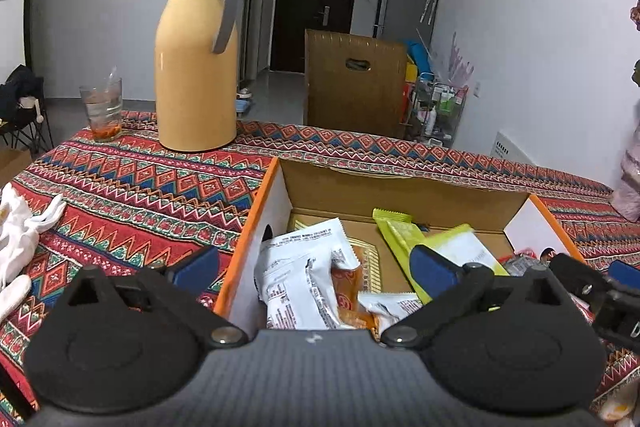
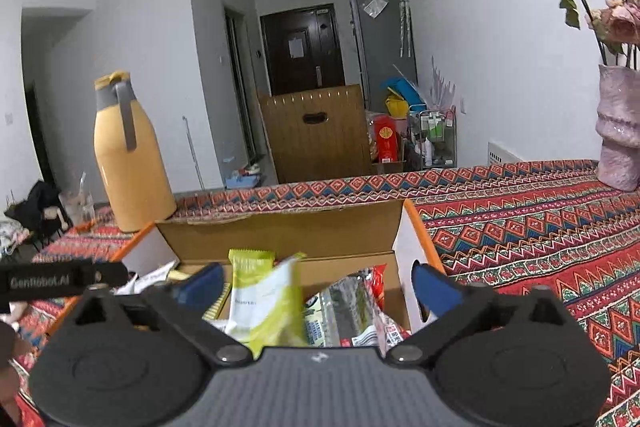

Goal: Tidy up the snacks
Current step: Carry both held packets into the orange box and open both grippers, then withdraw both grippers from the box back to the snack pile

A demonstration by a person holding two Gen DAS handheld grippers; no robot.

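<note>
left gripper (image 1: 316, 263): I see both blue pads spread as wide as they go, nothing pinched; one pad hangs outside the box's left wall, the other over the snacks.
right gripper (image 2: 316, 285): mine here is also fully open and empty; a green pack (image 2: 264, 303) sits blurred between the pads, touching neither as far as I can tell.
box (image 1: 248, 227): open cardboard carton with orange edges, near centre of the table, both grippers over its near side.
snacks: white packs (image 1: 304, 267) lie at the left of the box, green ones in the middle, a clear-wrapped red pack (image 2: 352, 303) at the right.
risk, box wall: I judge that my left gripper straddles the wall, so closing or dropping now could clamp cardboard and drag the box.
risk, collision: the two grippers sit close side by side; reaching for the same pack could knock them together.
risk, loose packs: slippery wrappers piled at angles could slide off the pads or bring a neighbour up with them.
flask (image 1: 196, 59): tall yellow one, far left of the box, well apart; a wide swing left could tip it.
glass (image 1: 102, 111): left of the flask, with liquid in it.
vase (image 2: 618, 131): far right, with dried flowers, clear of my reach.
white cloth (image 1: 20, 227): left edge, not in the way.
</note>
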